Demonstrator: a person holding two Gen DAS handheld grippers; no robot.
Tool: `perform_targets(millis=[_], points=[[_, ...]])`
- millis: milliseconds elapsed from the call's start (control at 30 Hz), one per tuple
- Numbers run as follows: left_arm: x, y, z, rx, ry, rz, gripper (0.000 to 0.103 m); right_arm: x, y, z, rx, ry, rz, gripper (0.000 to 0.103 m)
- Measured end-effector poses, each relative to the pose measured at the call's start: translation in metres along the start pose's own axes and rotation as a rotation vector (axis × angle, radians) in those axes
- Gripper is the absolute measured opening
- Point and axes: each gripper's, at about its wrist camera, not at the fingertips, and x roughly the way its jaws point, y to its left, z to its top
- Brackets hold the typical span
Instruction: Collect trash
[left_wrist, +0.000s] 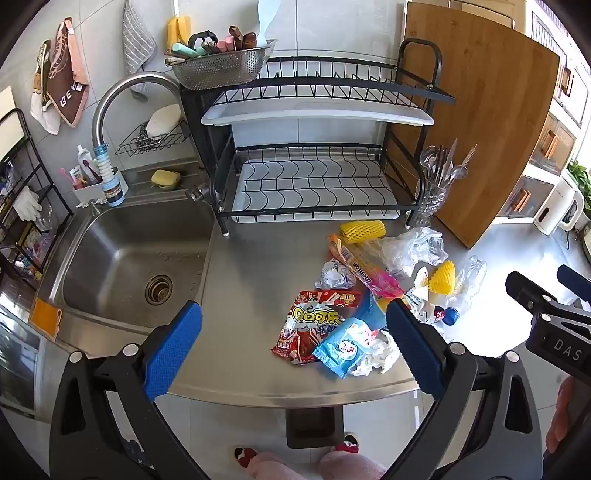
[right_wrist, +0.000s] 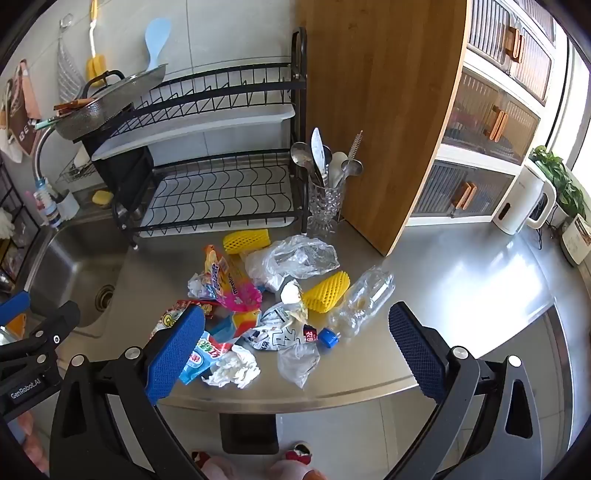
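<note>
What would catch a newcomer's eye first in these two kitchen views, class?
The heap of bright litter on the steel counter: a red snack bag, two yellow foam nets and a crushed clear bottle. Behind it stand an empty black dish rack and a tall wooden board. Both grippers, left and right, hang open before the counter's near edge.

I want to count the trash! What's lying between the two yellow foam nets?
In the right wrist view, a crumpled clear plastic bag lies between the far yellow foam net and the near one.
</note>
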Motion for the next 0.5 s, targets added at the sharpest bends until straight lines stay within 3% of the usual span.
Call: perform_targets(millis=[500], points=[[-0.002, -0.0018, -0.0037, 0.002, -0.004, 0.007, 0.095, -0.0045, -0.0005, -0.0028, -0.002, -0.006, 0.002, 0.1]])
